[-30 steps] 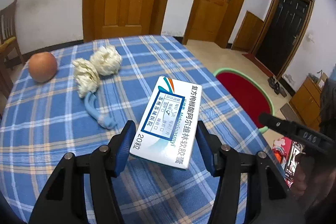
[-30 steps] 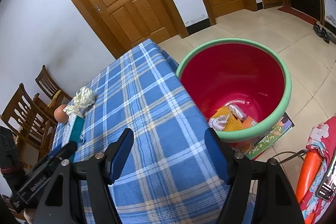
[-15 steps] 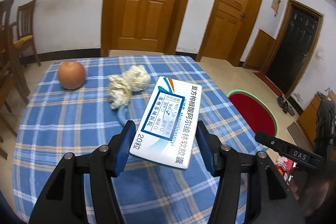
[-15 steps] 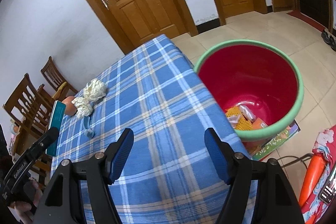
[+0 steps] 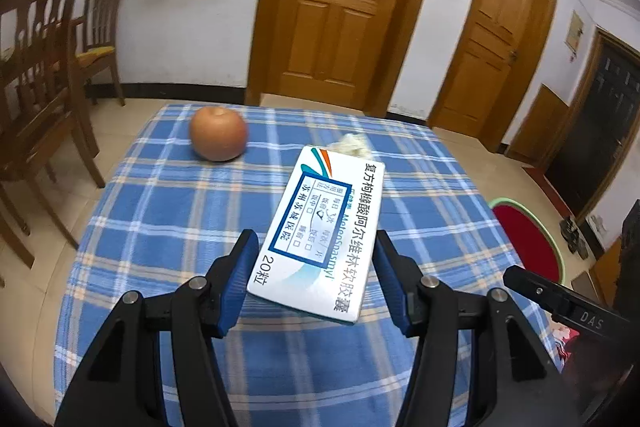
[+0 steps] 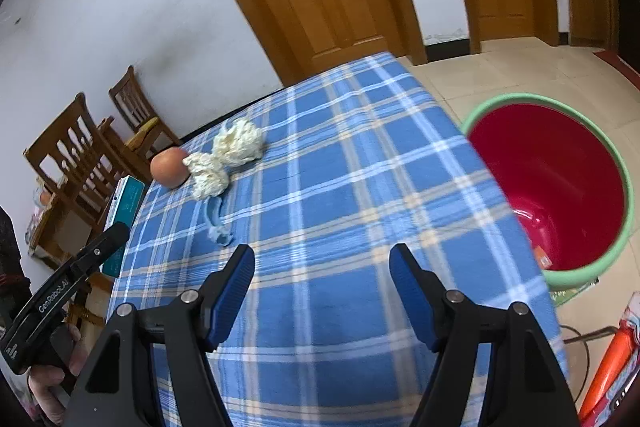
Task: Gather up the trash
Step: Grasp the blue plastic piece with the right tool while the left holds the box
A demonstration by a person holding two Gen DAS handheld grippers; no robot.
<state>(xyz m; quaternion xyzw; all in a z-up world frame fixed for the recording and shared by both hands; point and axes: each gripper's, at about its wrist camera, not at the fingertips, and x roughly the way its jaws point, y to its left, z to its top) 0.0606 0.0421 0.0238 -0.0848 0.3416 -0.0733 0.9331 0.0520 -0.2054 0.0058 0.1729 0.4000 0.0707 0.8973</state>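
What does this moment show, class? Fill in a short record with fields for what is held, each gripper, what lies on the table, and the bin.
held item: white medicine box, between the left gripper's pads
left gripper: shut on the box, above the table
right gripper: open, nothing between its pads
on the checked tablecloth: apple, crumpled tissue, light blue strip
bin: red tub with green rim on the floor beside the table, some trash at its bottom

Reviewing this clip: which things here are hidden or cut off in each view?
- Left wrist view: the medicine box in the left tongs hides most of the crumpled tissue.
- Left wrist view: the table edge cuts off the red bin.
- Right wrist view: the table hides most of the bin's contents.
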